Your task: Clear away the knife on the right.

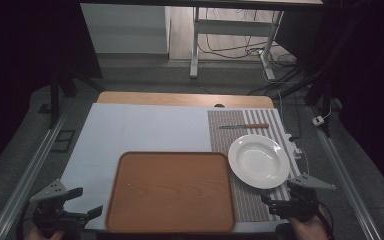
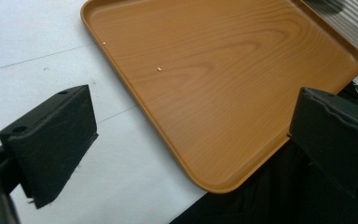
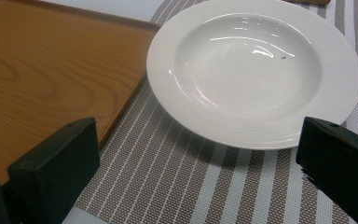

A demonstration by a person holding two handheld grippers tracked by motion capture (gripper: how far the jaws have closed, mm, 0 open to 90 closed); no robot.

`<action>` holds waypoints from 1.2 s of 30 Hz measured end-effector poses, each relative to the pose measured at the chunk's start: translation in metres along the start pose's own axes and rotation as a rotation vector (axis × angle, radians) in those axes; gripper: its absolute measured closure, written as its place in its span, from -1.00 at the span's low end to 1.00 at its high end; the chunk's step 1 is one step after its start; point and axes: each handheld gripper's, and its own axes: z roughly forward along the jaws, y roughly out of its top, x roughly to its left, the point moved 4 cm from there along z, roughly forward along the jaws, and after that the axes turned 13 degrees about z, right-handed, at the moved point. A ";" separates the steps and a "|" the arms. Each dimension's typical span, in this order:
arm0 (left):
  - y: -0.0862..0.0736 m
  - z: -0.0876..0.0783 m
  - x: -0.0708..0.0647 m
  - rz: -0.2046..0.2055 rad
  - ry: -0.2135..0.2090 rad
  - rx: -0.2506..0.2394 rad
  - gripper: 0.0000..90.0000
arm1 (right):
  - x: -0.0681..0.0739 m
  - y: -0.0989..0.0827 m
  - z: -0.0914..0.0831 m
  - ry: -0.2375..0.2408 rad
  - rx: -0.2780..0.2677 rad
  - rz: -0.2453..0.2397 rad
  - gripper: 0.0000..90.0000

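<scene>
My right gripper view clips the knife [image 3: 307,2] beyond the plate [image 3: 256,70]; only its handle shows

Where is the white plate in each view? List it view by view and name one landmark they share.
High view: white plate right of centre, on the striped placemat.
Left gripper view: the plate is not in it.
Right gripper view: plate at upper centre and right, on the placemat.
Shared landmark: the wooden tray, beside the plate.
</scene>
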 end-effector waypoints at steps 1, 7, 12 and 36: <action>0.000 0.000 0.000 -0.001 -0.002 0.000 -0.99 | 0.000 0.000 0.000 0.000 0.000 0.000 -1.00; 0.000 0.000 -0.001 0.004 0.002 0.003 -0.99 | 0.004 0.004 0.004 0.016 -0.006 -0.023 -1.00; 0.000 0.000 -0.001 0.008 0.010 0.003 -1.00 | 0.005 0.008 0.007 0.027 -0.009 -0.022 -1.00; 0.000 0.000 0.000 0.002 0.012 0.004 -1.00 | -0.004 0.029 0.031 0.025 0.011 -0.025 -1.00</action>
